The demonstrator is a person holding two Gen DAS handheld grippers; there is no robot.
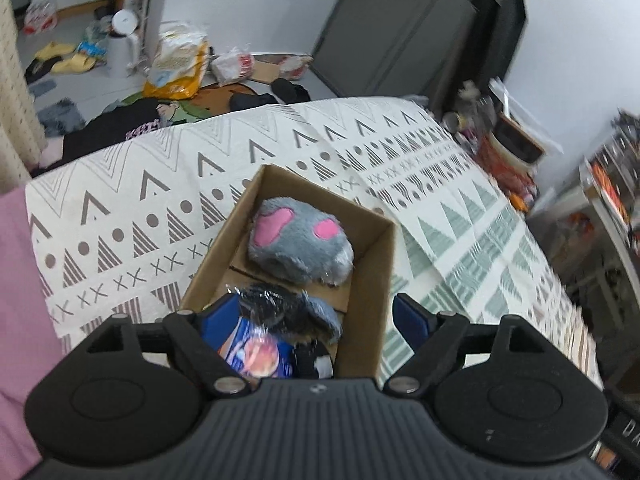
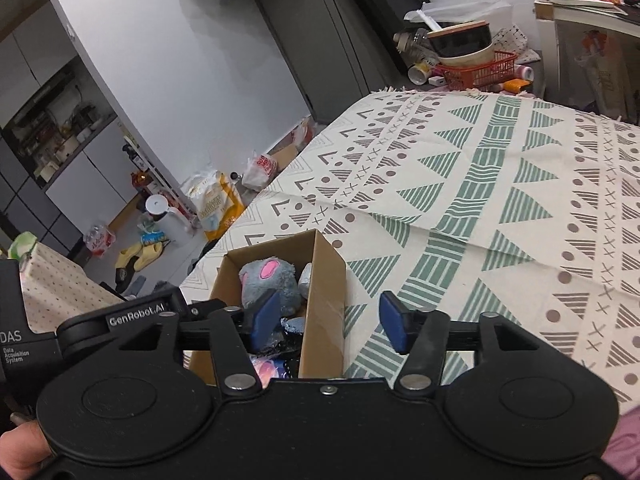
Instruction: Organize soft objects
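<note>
Table (image 2: 500, 208) w/ patterned cloth runs ahead of both tongs. Cardboard box (image 1: 372, 280) sits just below/in front of left tongs (image 1: 316, 316), left of right tongs (image 2: 328, 318). Grey plush paw (image 1: 300, 240) inside box, far end; wrapped bits nearer. Both tongs spread, nothing pinched.

I counted one cardboard box (image 1: 366, 280) on the patterned cloth (image 1: 160, 184). It held one grey plush paw (image 1: 300, 246) with two pink pads showing, one dark fuzzy item (image 1: 280, 308) and one blue packet (image 1: 256, 350).
</note>
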